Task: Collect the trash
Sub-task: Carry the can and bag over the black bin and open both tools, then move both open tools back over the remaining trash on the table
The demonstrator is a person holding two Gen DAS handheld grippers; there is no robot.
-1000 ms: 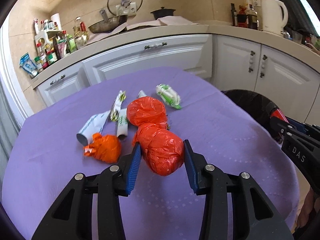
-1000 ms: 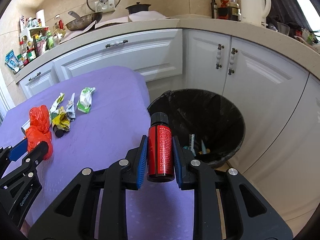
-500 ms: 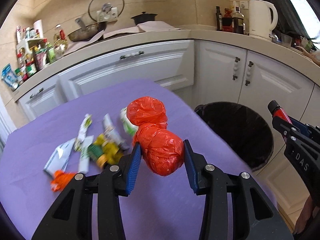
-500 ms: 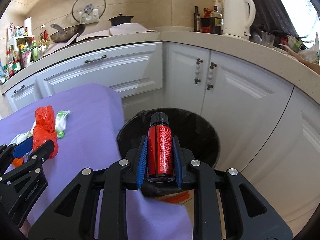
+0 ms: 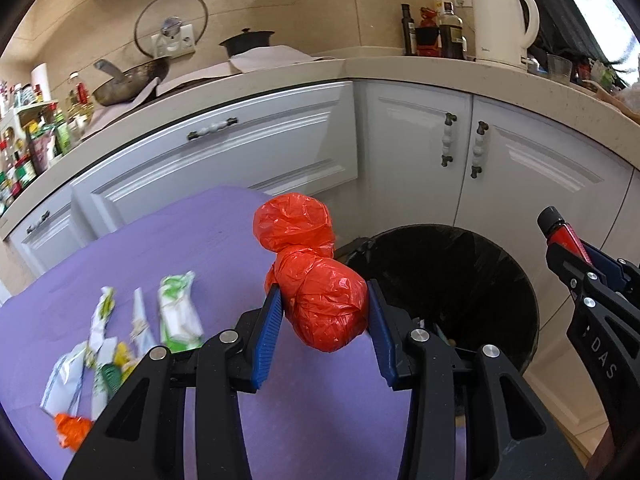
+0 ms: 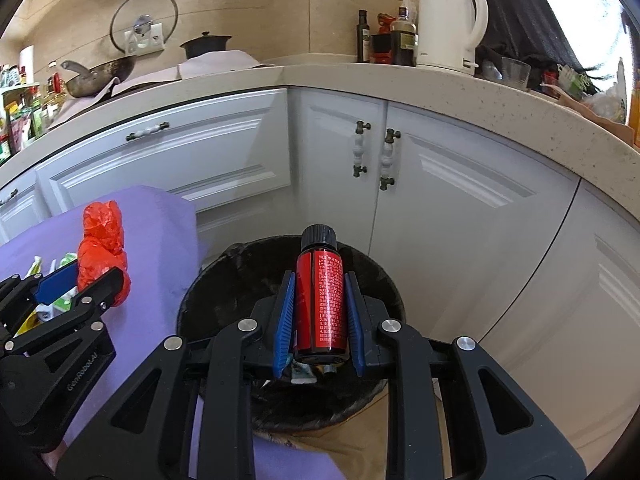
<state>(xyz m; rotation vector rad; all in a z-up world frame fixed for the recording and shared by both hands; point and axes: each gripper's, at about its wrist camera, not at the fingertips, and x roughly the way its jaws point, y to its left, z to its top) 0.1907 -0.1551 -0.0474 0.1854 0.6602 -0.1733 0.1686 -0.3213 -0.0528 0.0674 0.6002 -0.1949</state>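
1. Right wrist view: my right gripper point(image 6: 319, 312) squeezes the red bottle point(image 6: 319, 300) tight, right over the black bin point(image 6: 208, 292), so it can drop in.
2. My left gripper point(image 5: 325, 316) pinches the orange bag point(image 5: 316, 276) above the purple table point(image 5: 200, 248) edge, beside the bin.

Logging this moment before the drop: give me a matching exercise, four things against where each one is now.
Things:
1. red bottle
2. orange bag
3. green-and-white wrapper
4. white kettle

Places:
A. lying on the purple tablecloth
B. on the countertop
C. clamped in the right gripper, above the black bin
D. clamped in the left gripper, beside the bin

Pairs: 1-C, 2-D, 3-A, 4-B
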